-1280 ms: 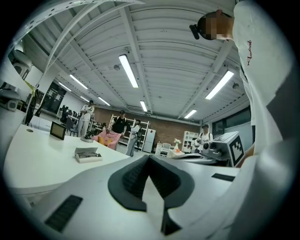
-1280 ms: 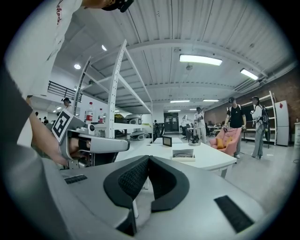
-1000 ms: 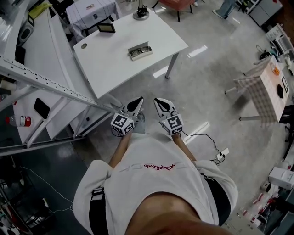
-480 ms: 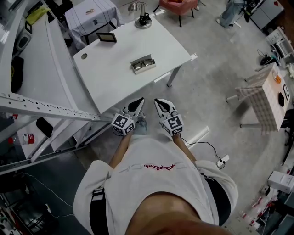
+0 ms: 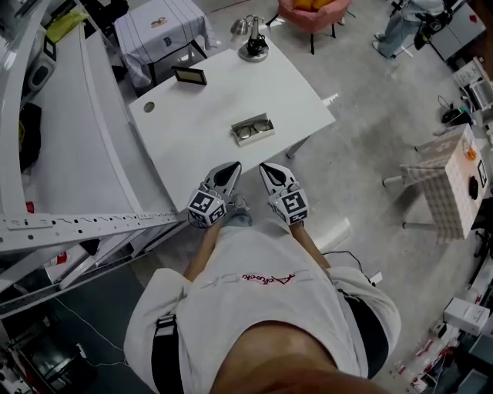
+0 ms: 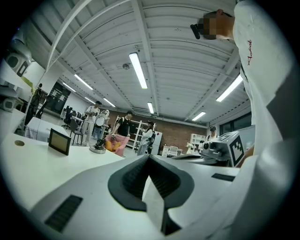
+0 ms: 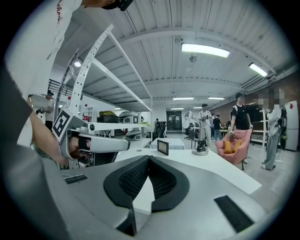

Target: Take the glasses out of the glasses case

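Note:
The glasses case (image 5: 253, 129) lies open on the white table (image 5: 200, 115), with the glasses (image 5: 254, 128) inside it. Both grippers are held side by side at the table's near edge, short of the case. My left gripper (image 5: 233, 168) is shut with nothing in it, its jaws meeting at the tip (image 6: 149, 157). My right gripper (image 5: 265, 169) is shut and empty too (image 7: 149, 158). The case does not show in either gripper view.
On the table stand a small picture frame (image 5: 189, 75), a round-based stand (image 5: 254, 50) and a cable grommet (image 5: 149, 107). A metal shelf rack (image 5: 69, 223) runs along the left. Behind are a pink chair (image 5: 312, 11) and a cloth-covered table (image 5: 162, 23); a checked table (image 5: 443, 181) stands right.
The table and the case have drawn closer to both grippers as the person walks up to it. The grippers stay shut, side by side.

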Tool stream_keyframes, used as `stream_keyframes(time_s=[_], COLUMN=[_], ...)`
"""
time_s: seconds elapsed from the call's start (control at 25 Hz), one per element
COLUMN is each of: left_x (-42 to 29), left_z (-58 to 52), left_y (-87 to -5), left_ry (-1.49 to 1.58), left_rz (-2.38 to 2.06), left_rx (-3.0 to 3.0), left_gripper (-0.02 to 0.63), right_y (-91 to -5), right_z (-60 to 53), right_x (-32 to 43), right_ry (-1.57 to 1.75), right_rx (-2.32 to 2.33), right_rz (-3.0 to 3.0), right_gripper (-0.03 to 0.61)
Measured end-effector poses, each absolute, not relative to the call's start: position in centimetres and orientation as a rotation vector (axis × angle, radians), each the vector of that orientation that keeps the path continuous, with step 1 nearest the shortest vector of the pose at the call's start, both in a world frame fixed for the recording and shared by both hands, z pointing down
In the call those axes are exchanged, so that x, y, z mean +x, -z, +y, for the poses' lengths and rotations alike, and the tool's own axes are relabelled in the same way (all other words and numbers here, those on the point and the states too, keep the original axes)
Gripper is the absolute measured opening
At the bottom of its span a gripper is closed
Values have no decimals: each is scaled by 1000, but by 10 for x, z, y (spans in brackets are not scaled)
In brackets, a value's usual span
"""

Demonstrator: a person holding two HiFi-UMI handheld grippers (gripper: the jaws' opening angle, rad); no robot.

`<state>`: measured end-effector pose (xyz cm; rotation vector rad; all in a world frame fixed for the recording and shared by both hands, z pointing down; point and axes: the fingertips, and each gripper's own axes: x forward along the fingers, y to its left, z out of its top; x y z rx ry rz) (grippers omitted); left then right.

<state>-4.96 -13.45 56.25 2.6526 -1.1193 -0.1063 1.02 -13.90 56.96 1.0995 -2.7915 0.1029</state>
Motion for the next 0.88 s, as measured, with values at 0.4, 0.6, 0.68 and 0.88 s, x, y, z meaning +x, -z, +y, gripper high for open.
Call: stream_keyframes(time_s=[0.4, 0.6, 0.68, 0.88], left_x=[-74, -79, -81, -80], left_z=[-208, -221, -224, -229], left_y=[-560, -567, -571, -575], left_ry=[128, 116, 113, 111], left_rz=[-1114, -1098, -1097, -1102], left_rx=[2657, 2645, 2637, 2618], left_gripper=[-9, -9, -9, -9], right_y=[-568, -577, -579, -578], right_z=[-212, -224, -226, -233], right_x=[-12, -20, -22, -17], right_ry=[-74, -99, -110, -119], right_rx=[1107, 1099, 1091, 1100], right_rz=[-2773, -2762, -2761, -2757], right_gripper=[-6, -6, -6, -6])
